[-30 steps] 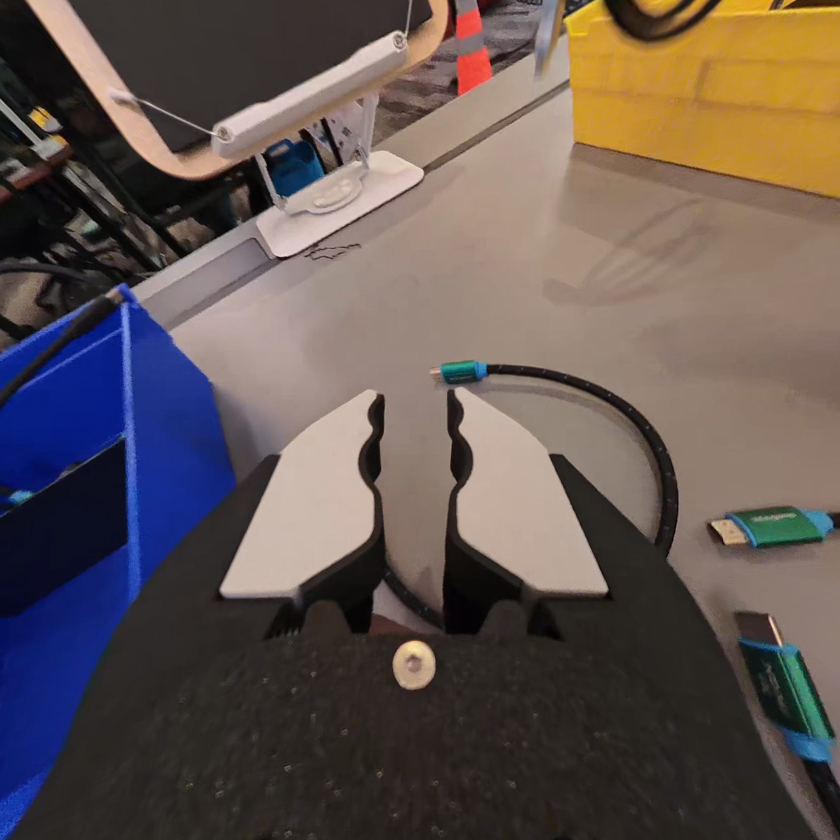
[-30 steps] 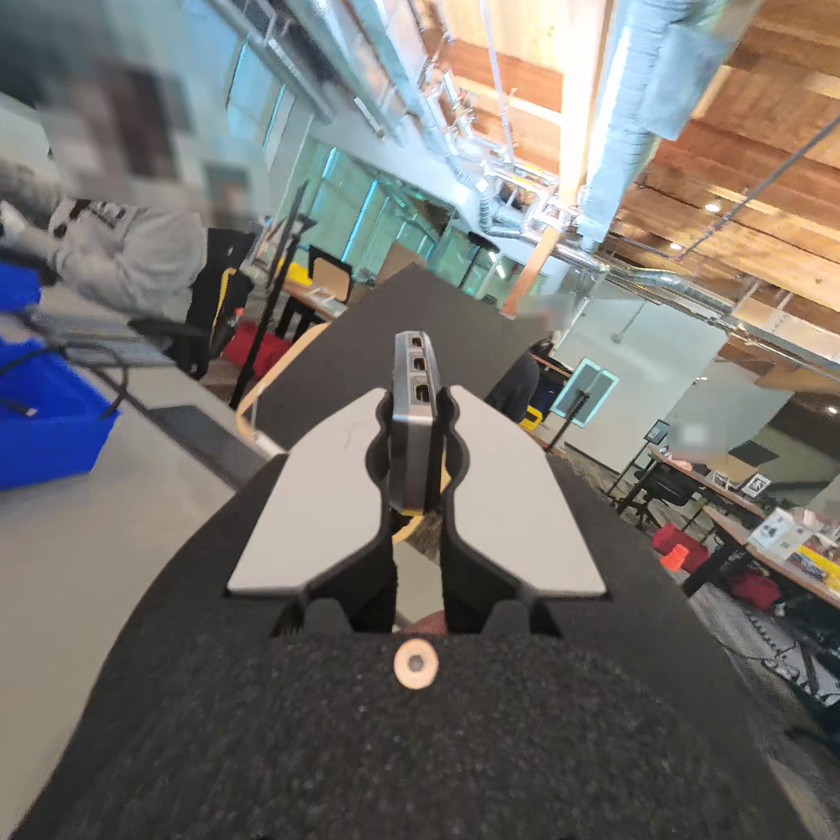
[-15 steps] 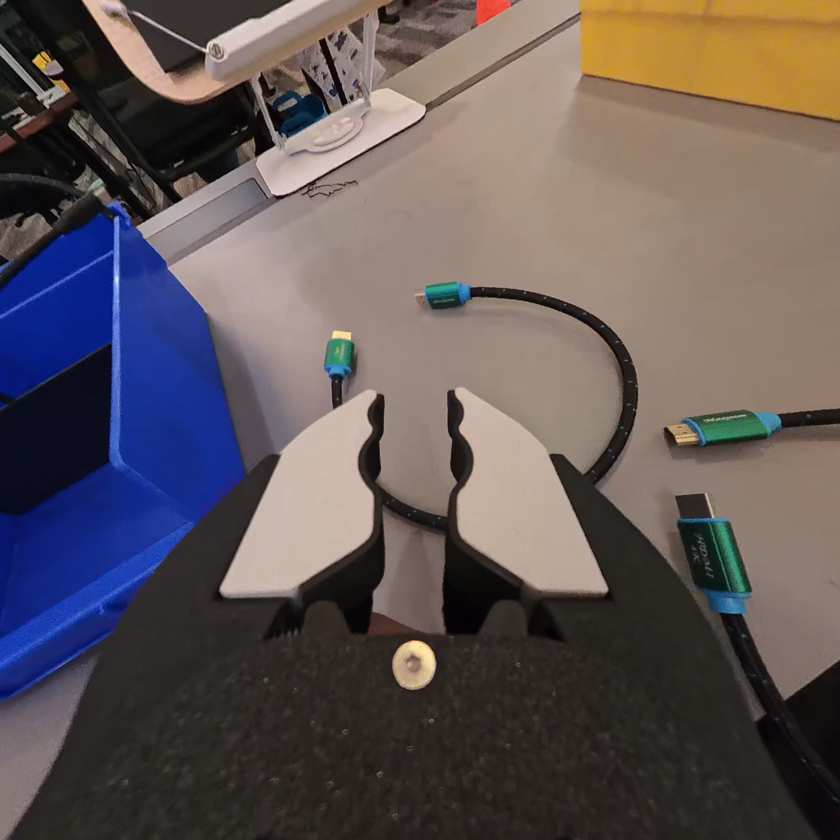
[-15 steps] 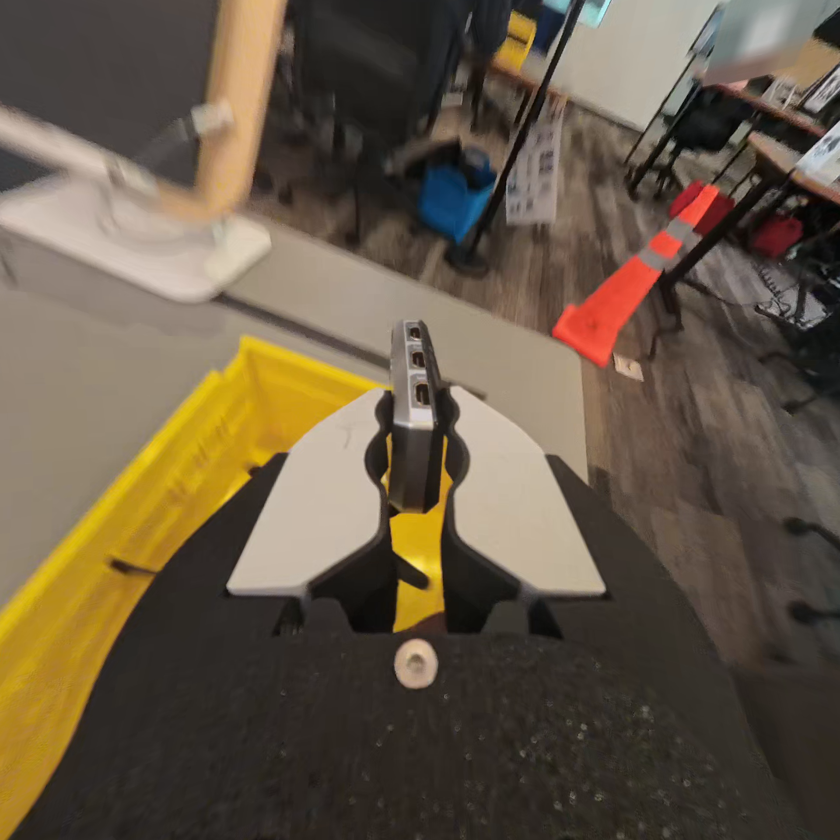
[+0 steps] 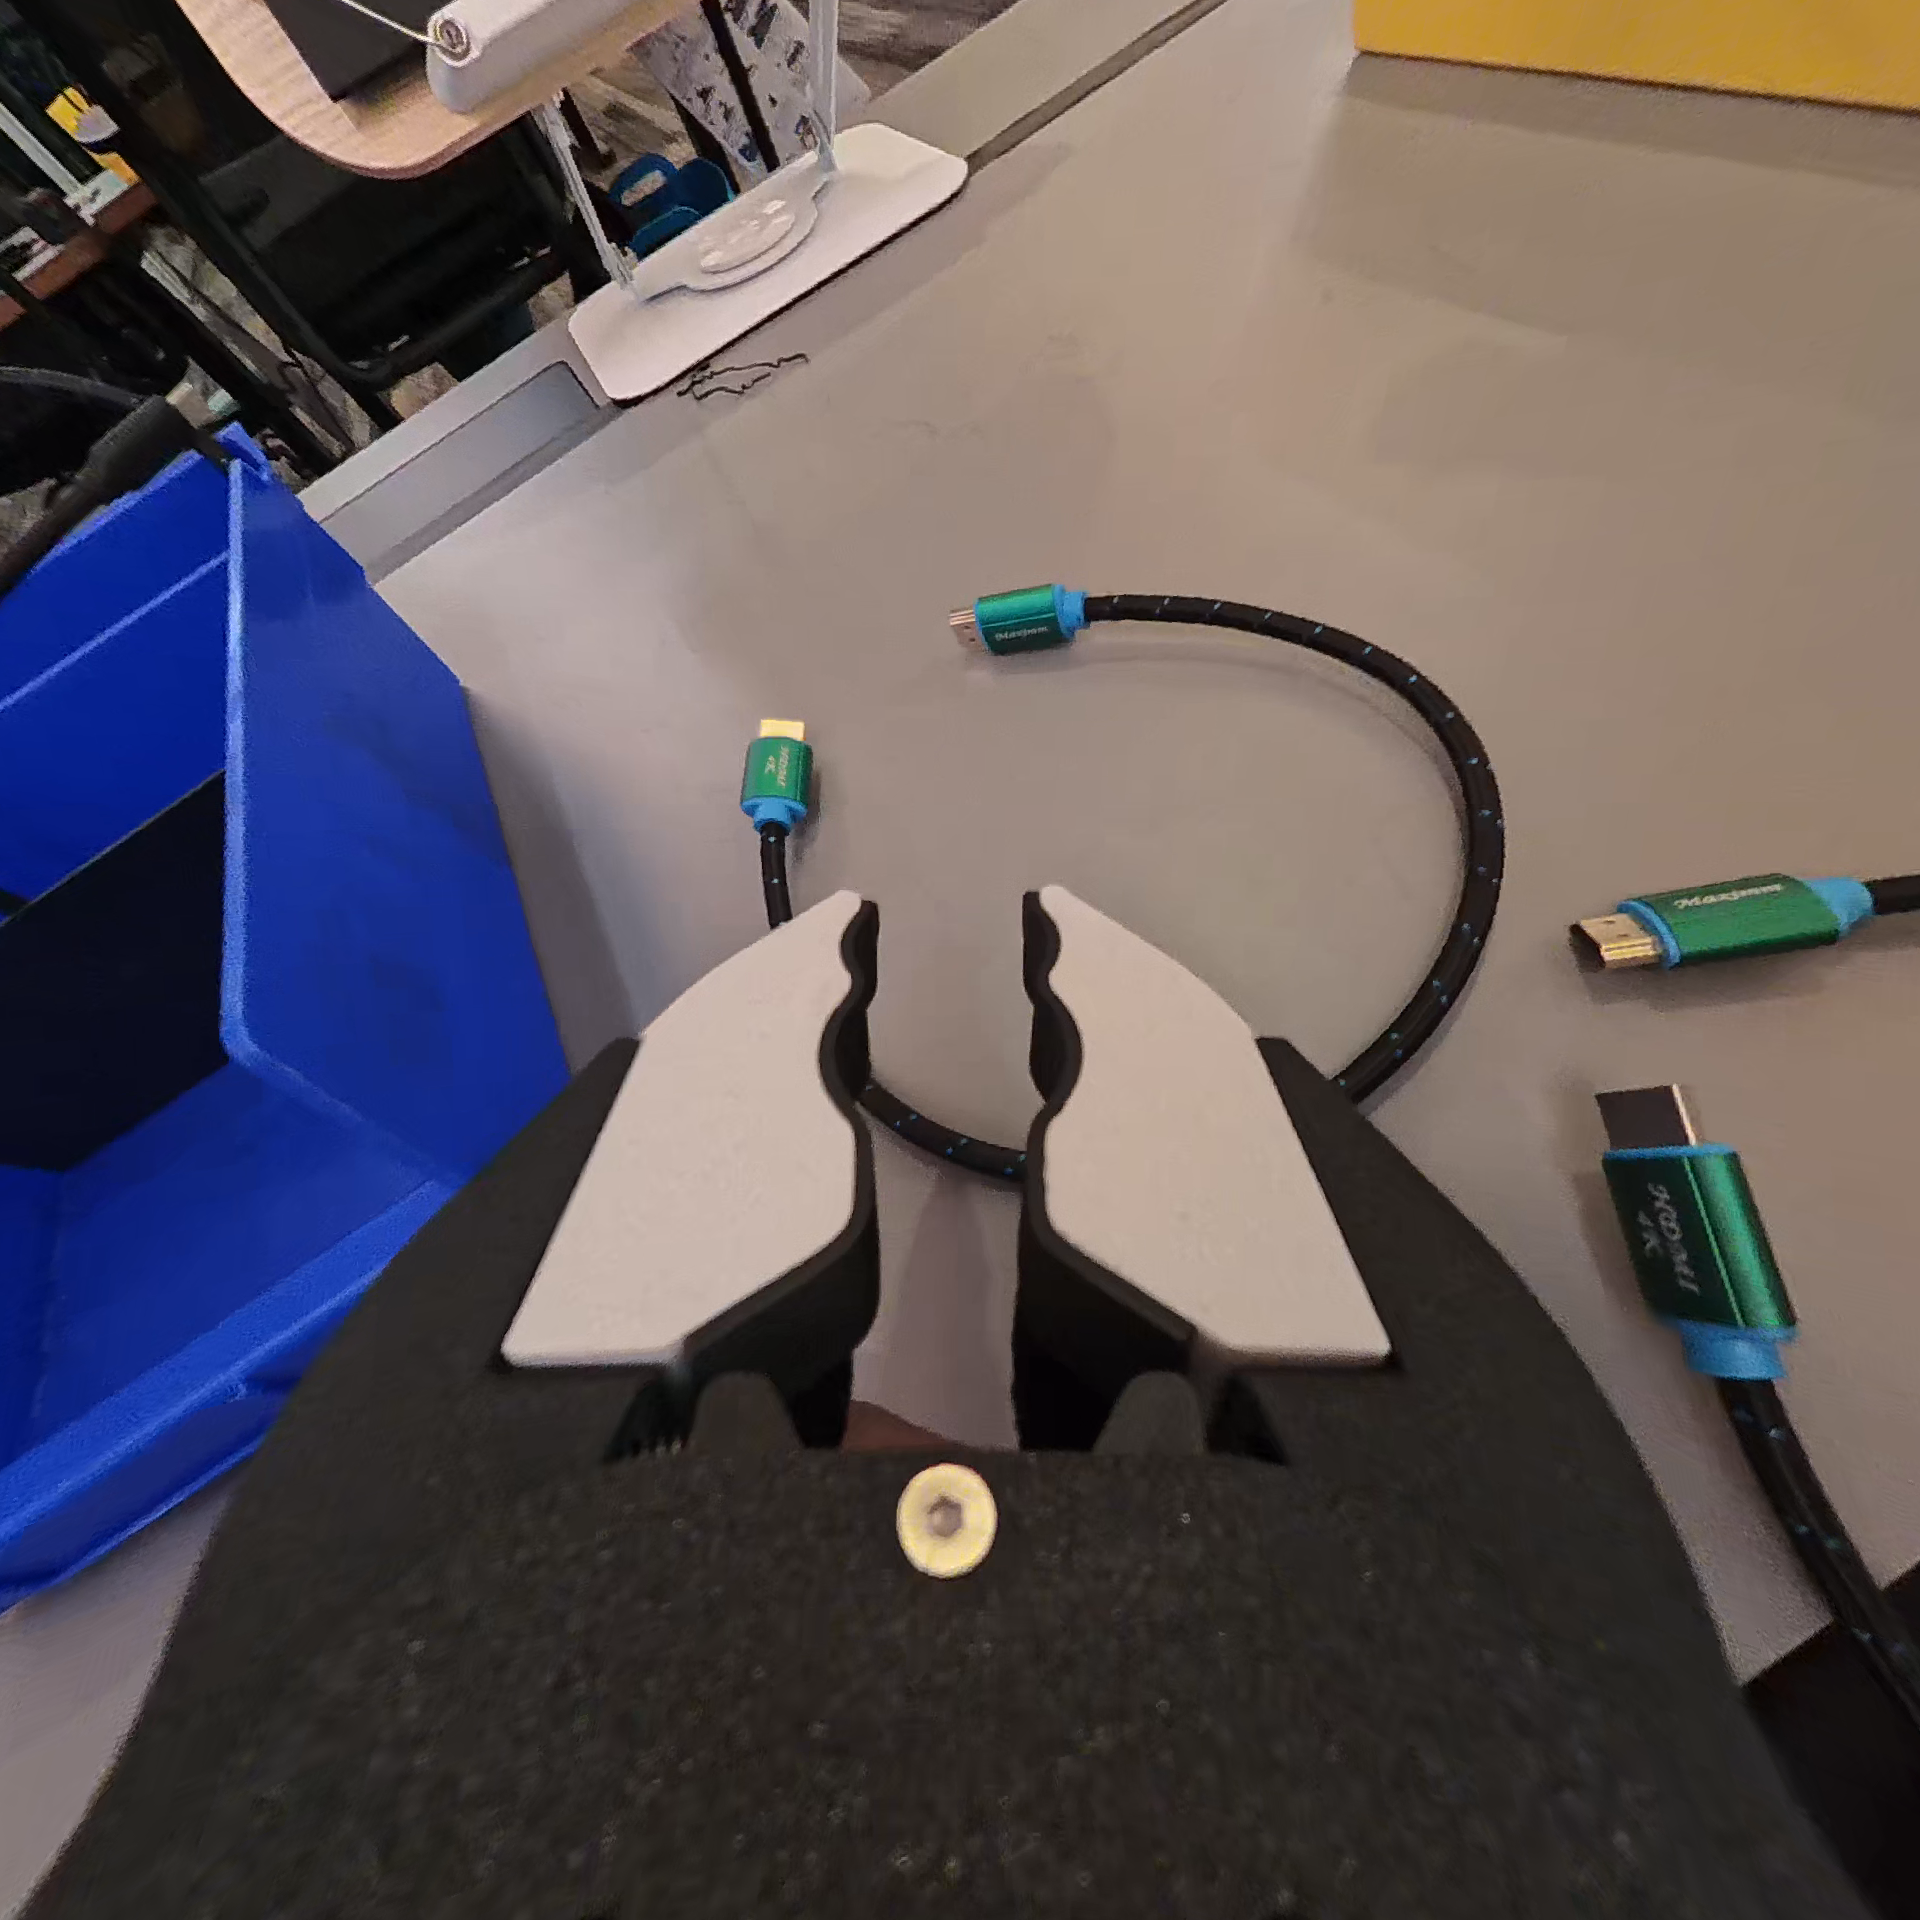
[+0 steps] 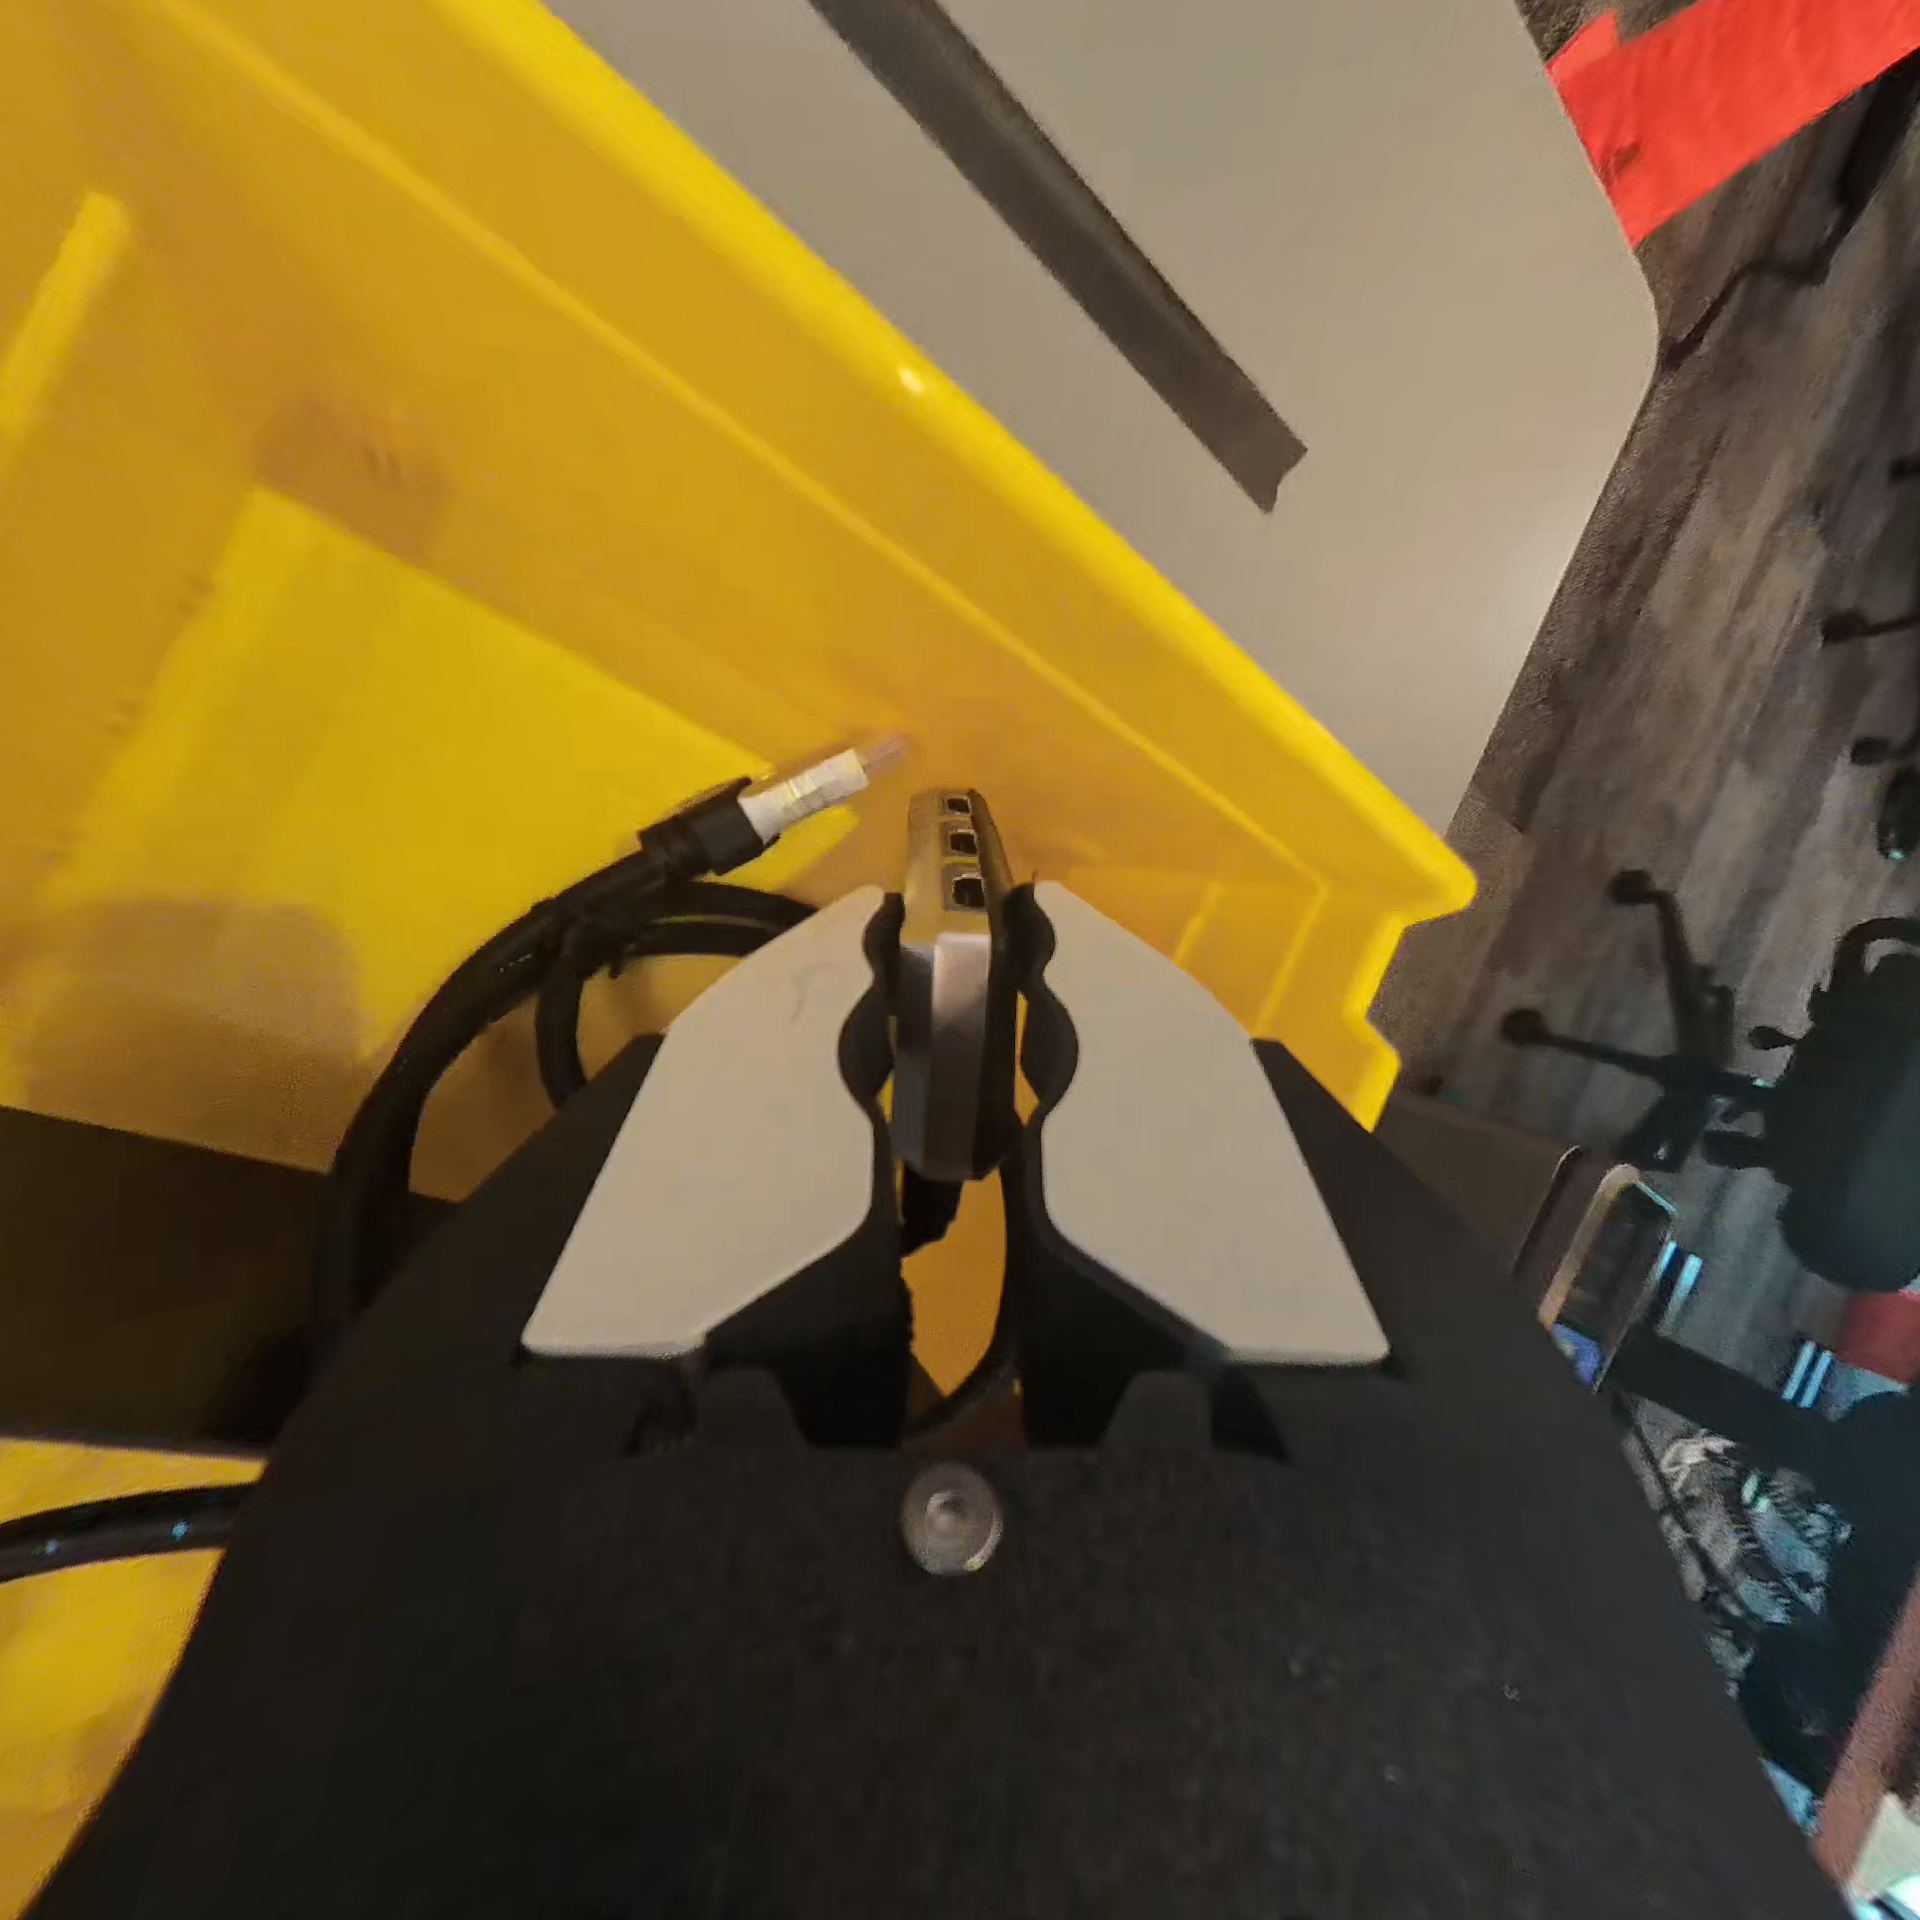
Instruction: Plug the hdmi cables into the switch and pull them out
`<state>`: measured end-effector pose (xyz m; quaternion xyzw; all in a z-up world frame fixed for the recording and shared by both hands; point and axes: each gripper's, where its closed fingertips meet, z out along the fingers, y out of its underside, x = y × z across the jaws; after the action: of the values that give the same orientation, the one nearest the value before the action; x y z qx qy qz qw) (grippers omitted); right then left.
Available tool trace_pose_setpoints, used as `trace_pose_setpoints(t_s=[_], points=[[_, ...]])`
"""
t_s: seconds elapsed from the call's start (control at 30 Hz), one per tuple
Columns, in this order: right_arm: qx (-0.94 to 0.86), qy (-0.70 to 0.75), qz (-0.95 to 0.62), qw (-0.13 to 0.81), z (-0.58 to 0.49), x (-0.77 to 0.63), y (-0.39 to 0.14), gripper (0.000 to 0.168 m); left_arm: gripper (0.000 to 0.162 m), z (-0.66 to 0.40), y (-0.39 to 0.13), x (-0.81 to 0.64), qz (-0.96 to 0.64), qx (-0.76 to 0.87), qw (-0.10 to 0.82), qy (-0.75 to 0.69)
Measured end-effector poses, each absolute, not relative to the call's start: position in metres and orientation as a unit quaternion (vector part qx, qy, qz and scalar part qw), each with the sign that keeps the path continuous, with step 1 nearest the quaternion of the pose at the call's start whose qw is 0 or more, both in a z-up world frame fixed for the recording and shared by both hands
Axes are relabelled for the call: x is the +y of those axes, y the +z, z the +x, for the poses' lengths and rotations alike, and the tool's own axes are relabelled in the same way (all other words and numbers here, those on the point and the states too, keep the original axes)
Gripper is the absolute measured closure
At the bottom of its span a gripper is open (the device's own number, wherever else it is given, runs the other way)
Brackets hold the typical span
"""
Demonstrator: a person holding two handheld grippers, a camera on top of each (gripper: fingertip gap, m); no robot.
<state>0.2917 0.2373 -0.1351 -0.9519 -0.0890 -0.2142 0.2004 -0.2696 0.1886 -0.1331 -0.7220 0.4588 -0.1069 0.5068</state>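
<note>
Lowered since before into the yellow plastic bin [image 6: 727, 540], the grey metal HDMI switch [image 6: 951, 997] is clamped by the right tool [image 6: 951, 904]; the left tool [image 5: 945, 914] is held narrowly open at frame centre, empty.

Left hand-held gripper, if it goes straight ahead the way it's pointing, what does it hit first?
Probably the black braided cable crossing between the open left hand-held gripper fingers, then bare grey table; depth is unclear.

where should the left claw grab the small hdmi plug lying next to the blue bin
Grip the green metal shell of the small plug, one finger on each long side, coming down from above. It lies flat on the table with its gold tip pointing away, roughly in line with the open left claw, so little wrist turn seems needed. Leave the tip free for insertion and avoid the braided cable.
</note>
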Motion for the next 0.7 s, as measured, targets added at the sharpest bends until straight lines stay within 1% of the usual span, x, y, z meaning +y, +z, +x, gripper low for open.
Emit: trace_pose_setpoints(t_s=[0.17,0.3,0.37,0.43,0.47,0.6,0.7], points=[[-0.133,-0.227,-0.950,0.167,0.293,0.253,-0.142,0.147,0.136,-0.270,-0.136,0.188,-0.724,0.461,0.501,-0.109],[-0.104,-0.229,-0.954,0.161,0.312,0.258,-0.141,0.146,0.136,-0.273,-0.136,0.190,-0.726,0.459,0.501,-0.105],[-0.099,-0.247,-0.952,0.154,0.323,0.254,-0.133,0.140,0.136,-0.274,-0.137,0.191,-0.727,0.459,0.499,-0.105],[-0.096,-0.280,-0.943,0.149,0.338,0.248,-0.121,0.127,0.136,-0.274,-0.141,0.192,-0.730,0.461,0.493,-0.106],[-0.092,-0.290,-0.941,0.150,0.343,0.245,-0.115,0.123,0.136,-0.274,-0.142,0.192,-0.731,0.462,0.490,-0.106],[-0.077,-0.271,-0.940,0.190,0.346,0.237,-0.098,0.123,0.136,-0.271,-0.145,0.191,-0.732,0.466,0.485,-0.109],[-0.060,-0.271,-0.937,0.213,0.352,0.233,-0.092,0.119,0.136,-0.269,-0.145,0.189,-0.729,0.471,0.484,-0.108]])
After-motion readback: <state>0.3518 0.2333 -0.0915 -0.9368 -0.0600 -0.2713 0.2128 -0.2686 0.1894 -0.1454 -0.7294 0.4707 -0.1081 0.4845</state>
